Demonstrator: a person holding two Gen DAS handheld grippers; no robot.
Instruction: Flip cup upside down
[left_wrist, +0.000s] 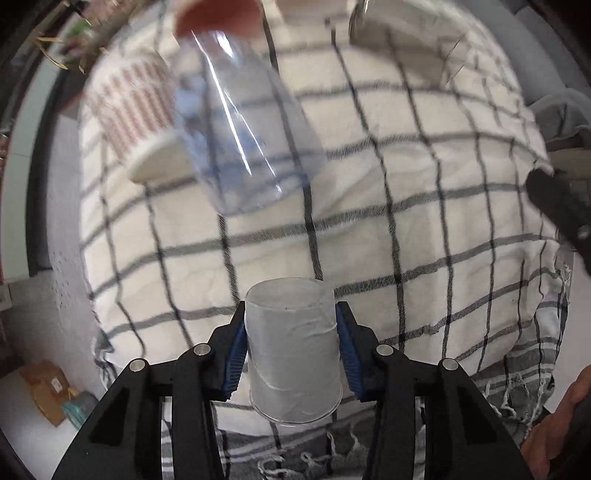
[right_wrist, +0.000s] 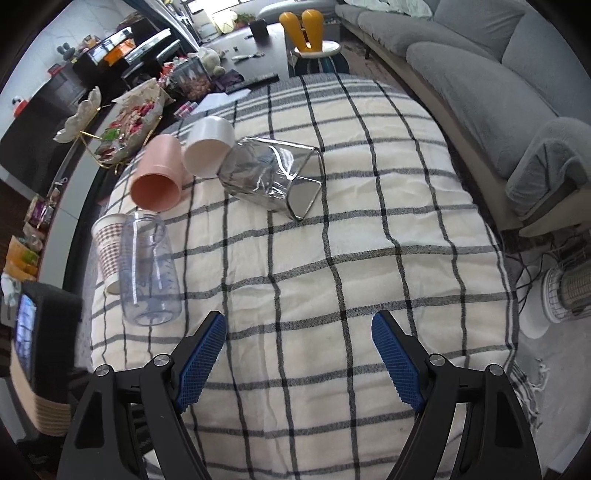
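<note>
**Frosted cup gripped in my left tool, right tool waiting open**

Through the left wrist camera, I had the left gripper (left_wrist: 291, 347) clamped on the frosted cup (left_wrist: 293, 350), blue pads pressed against its two sides. Its closed base pointed away from me and its rim sat nearest the camera, low between the fingers, so I judged it was being carried toward an upside-down placing on the checked cloth (left_wrist: 406, 221). The side grip left both ends free. I held the tool above the cloth, angled downward; the view was blurred. A clear bottle (left_wrist: 243, 125) and a patterned paper cup (left_wrist: 136, 110) lay ahead.

Through the right wrist camera, my right gripper (right_wrist: 299, 354) hovered over the cloth with its jaws spread wide and nothing between them, well clear of the other vessels: a pink cup (right_wrist: 159, 177), a white cup (right_wrist: 208, 146) and a square glass jar (right_wrist: 273, 177), all lying on their sides.
</note>
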